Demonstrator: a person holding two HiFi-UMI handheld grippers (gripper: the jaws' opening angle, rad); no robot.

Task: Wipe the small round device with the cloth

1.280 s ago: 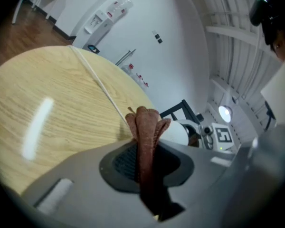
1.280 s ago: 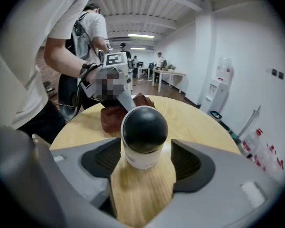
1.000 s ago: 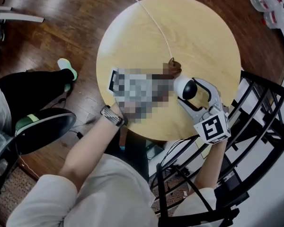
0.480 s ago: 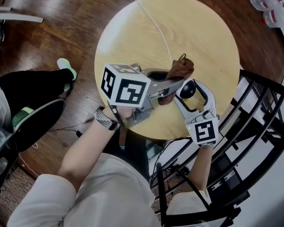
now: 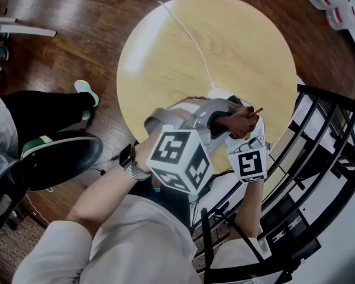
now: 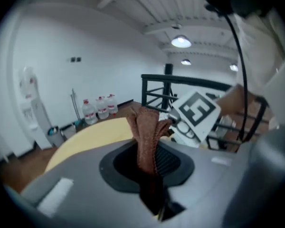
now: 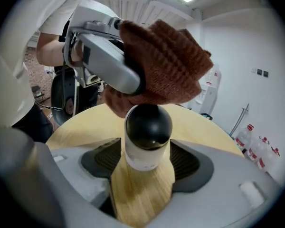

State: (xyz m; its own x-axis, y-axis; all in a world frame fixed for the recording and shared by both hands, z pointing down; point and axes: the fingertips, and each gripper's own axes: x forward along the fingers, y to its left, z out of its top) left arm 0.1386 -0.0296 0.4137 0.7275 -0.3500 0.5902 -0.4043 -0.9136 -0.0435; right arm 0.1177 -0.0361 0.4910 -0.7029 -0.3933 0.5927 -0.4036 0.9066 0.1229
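Observation:
The small round device [image 7: 147,133], a white body with a black ball top, stands between the jaws of my right gripper [image 7: 147,164], which are shut on it just over the yellow round table [image 5: 165,58]. My left gripper [image 6: 149,161] is shut on a brown cloth [image 6: 146,134]. In the right gripper view the cloth [image 7: 167,63] presses down on the device's black top, with the left gripper [image 7: 109,56] behind it. In the head view the cloth [image 5: 239,122] hides the device; the left gripper [image 5: 228,116] reaches in from the lower left and the right gripper [image 5: 246,141] sits below the cloth.
A thin white cable [image 5: 191,35] runs across the table towards the device. A black metal railing [image 5: 322,152] stands close on the right. Water bottles [image 5: 334,7] sit on the floor at top right. A black stool [image 5: 59,158] and the person's shoe [image 5: 84,87] are at the left.
My left gripper has carried the cloth from beside the device up onto its black top. The right gripper has stayed on the device near the table's near edge.

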